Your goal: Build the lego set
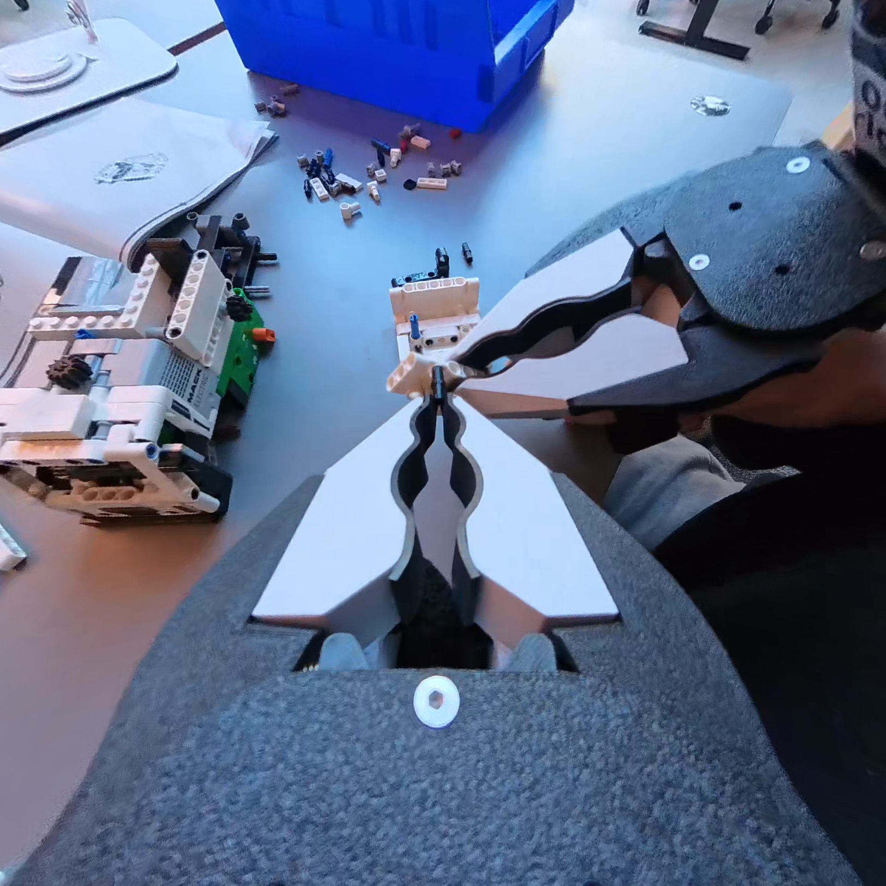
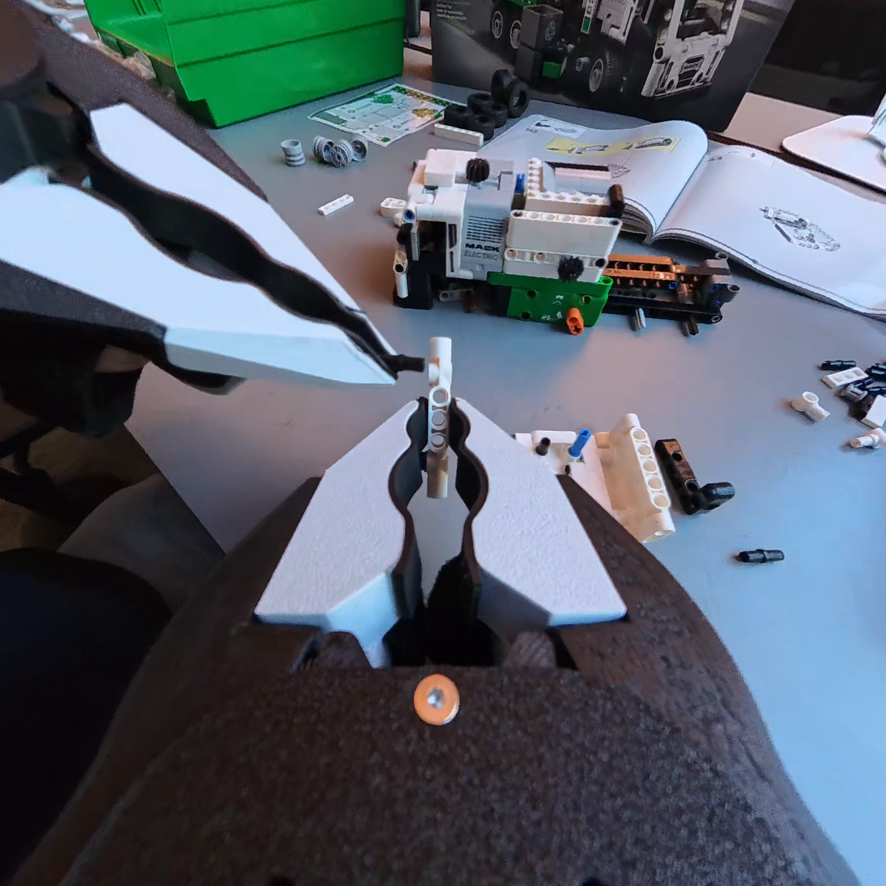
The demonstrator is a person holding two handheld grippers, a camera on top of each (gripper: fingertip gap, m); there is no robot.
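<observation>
right gripper is clamped on a white holed beam, held upright off the table so its top hole faces the black pin pinched in the left gripper, which looks lined up to push in, truck build parked far behind

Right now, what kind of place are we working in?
Probably an office or lab desk set up for model building: a grey table holding an open instruction booklet, a half-built truck, storage bins, and desk legs beyond.
</observation>
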